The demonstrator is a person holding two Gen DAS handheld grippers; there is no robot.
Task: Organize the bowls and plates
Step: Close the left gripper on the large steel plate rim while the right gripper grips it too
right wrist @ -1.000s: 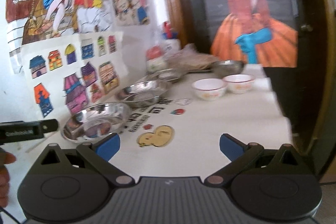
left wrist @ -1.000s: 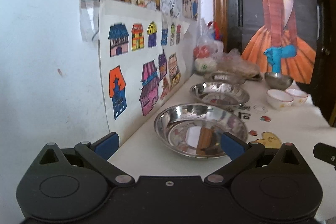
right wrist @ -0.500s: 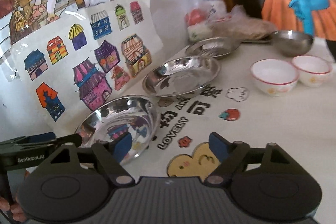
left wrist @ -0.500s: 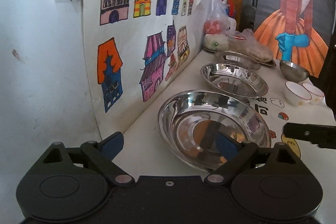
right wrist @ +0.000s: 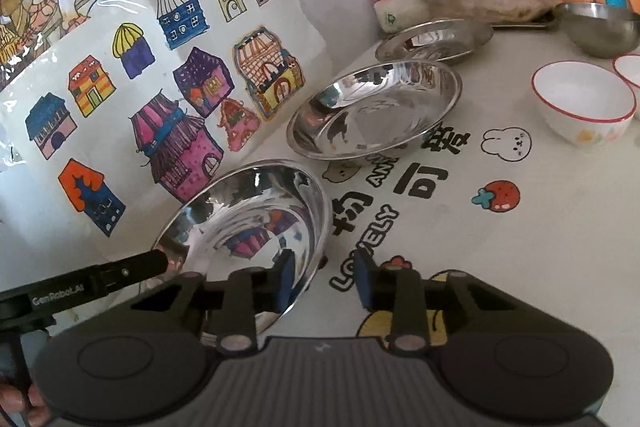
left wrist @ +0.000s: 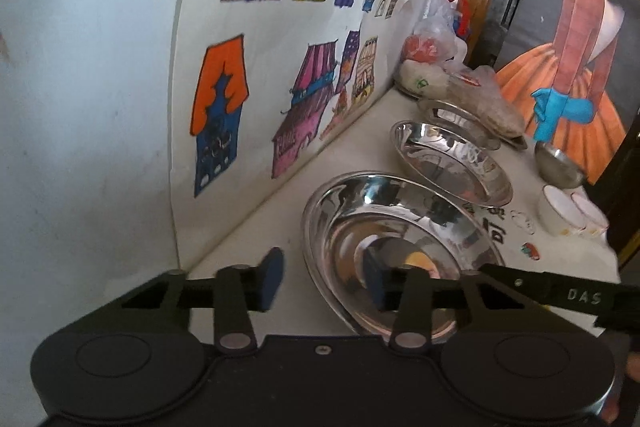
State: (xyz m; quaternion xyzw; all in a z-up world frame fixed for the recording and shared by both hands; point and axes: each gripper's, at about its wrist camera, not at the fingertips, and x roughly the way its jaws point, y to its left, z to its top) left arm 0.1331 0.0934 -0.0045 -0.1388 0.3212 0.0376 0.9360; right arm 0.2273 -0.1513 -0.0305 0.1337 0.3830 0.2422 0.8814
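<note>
Plates of bright steel stand in a row along the bench [right wrist: 540,227] beside the wall of house drawings [left wrist: 280,75], and the nearest steel plate [left wrist: 384,247] is the one both tools are working on. The left gripper [left wrist: 320,281] has its jaws closing astride the wall-side rim: the left pad sits outside the plate over the bare bench, the right pad inside the dish. A gap shows on either side of the rim, so nothing is clamped. The right gripper [right wrist: 324,277] straddles the opposite rim, its jaws also closing, left pad over the mirrored inside, right pad outside above the printed cloth; there too the pads appear not to press on metal.

Doing this step well likely means letting both pairs of jaws bite at once and at equal depth, since thin polished rims slip easily and a lopsided pinch would tip the plate. Keeping the two grips level while raising it seems wise.

Ahead of the jaws lie the second steel plate [right wrist: 372,111] and a third steel plate [right wrist: 432,39], probably the stacking targets; farther right stand a white bowl [right wrist: 580,107] and a steel bowl [right wrist: 600,27].
</note>
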